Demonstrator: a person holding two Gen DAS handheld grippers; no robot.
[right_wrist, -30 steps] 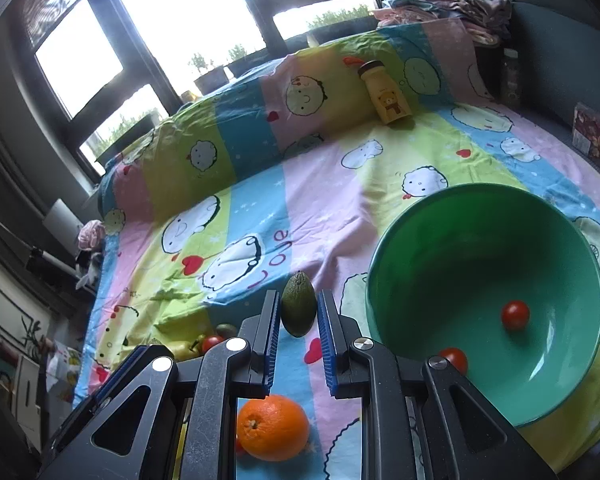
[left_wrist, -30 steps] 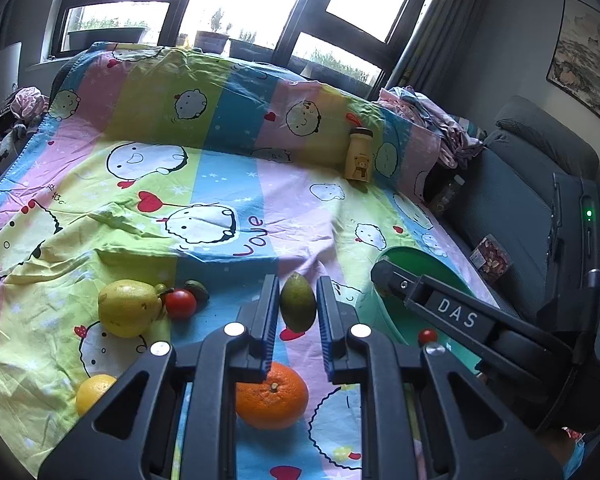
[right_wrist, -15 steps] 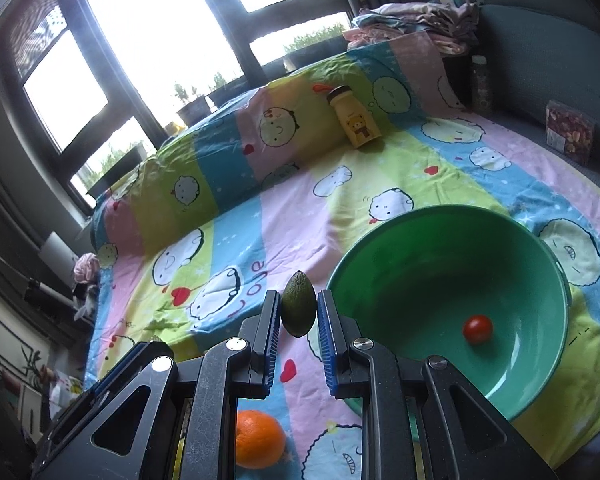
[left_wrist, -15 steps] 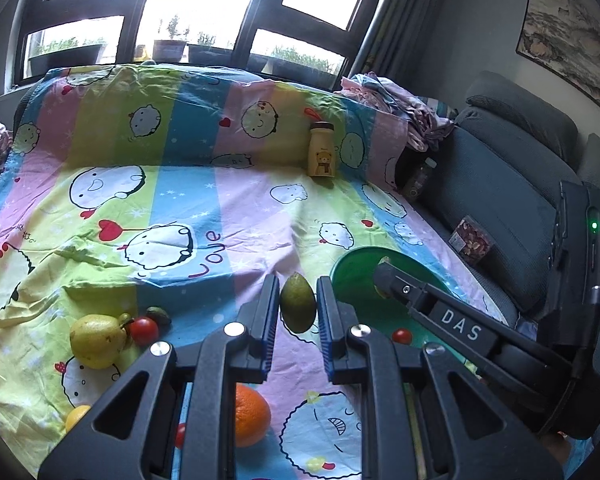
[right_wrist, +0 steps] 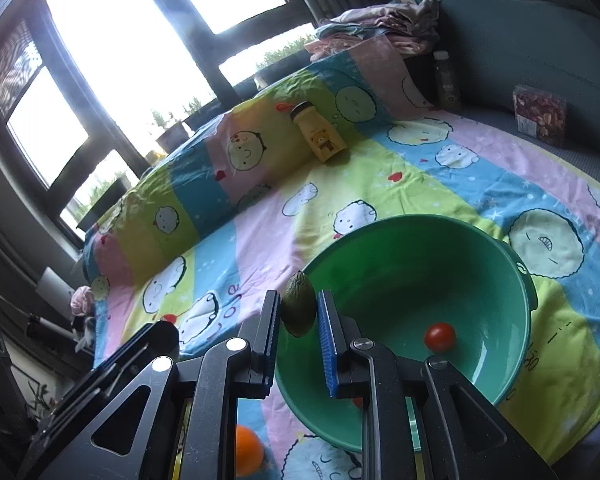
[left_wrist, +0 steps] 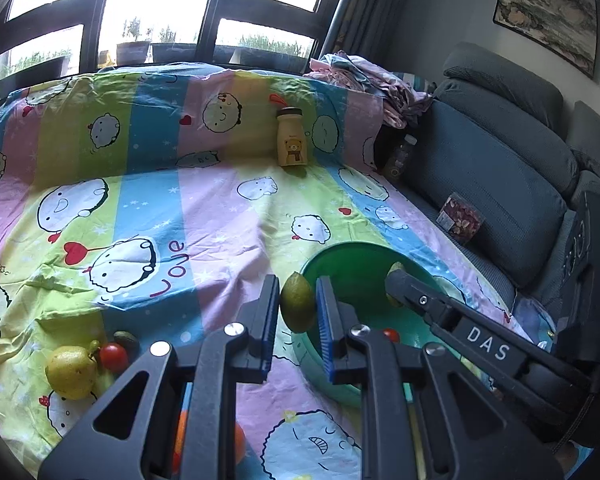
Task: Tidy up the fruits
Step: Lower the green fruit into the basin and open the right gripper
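The right gripper (right_wrist: 299, 312) pinches an avocado (right_wrist: 298, 304), long axis upright, at the near-left rim of the green bowl (right_wrist: 516, 264); the bowl's hollow lies to its right.

The wide green plastic bowl (right_wrist: 516, 280) lies open-topped on the striped cartoon-print bedsheet (left_wrist: 220, 216), its hollow bare except for a small red cherry tomato (right_wrist: 439, 337), so there is free room above and inside it. The sheet's middle stretch is clear up to the yellow bear-print bottle (left_wrist: 291, 142) standing at the raised far fold, while a yellow pear (left_wrist: 70, 372), another red cherry tomato (left_wrist: 113, 357) and a dark green fruit (left_wrist: 126, 338) cluster on the near left. On the right the grey-blue upholstered sofa (left_wrist: 500, 176) closes off the bed's edge, and in the left wrist view the other black gripper's arm marked DAS (left_wrist: 484, 344) reaches across the bowl's near right side.
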